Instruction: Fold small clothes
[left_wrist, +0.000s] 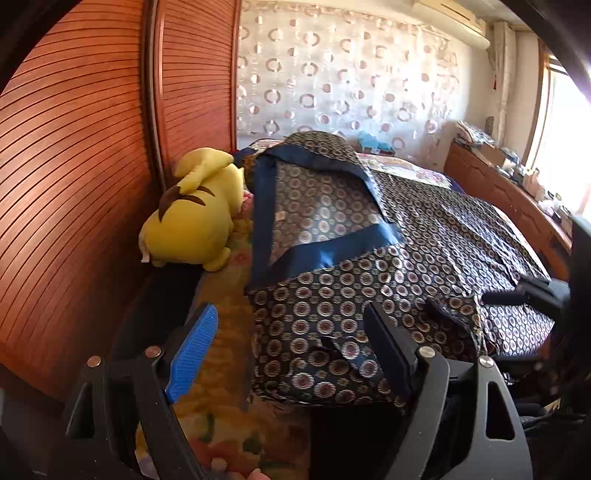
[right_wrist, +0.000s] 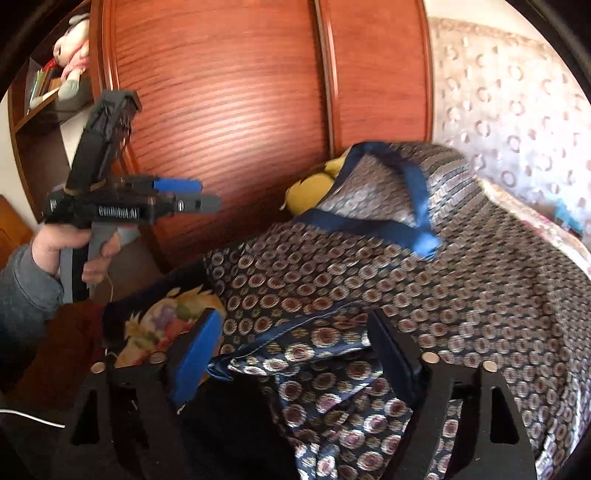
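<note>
The patterned garment (right_wrist: 369, 280) lies spread on the bed, its long axis running from the lower centre to the upper right of the right wrist frame, and its near hem sits between the wide, empty jaws of the right gripper (right_wrist: 291, 354), which seems nearer than the also wide left gripper (left_wrist: 291, 347).

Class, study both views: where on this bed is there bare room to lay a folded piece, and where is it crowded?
Free: the floral sheet strip between the patterned garment and the wooden wardrobe doors, nearer than the yellow plush toy. Crowded: the garment covers the middle and far side.
</note>
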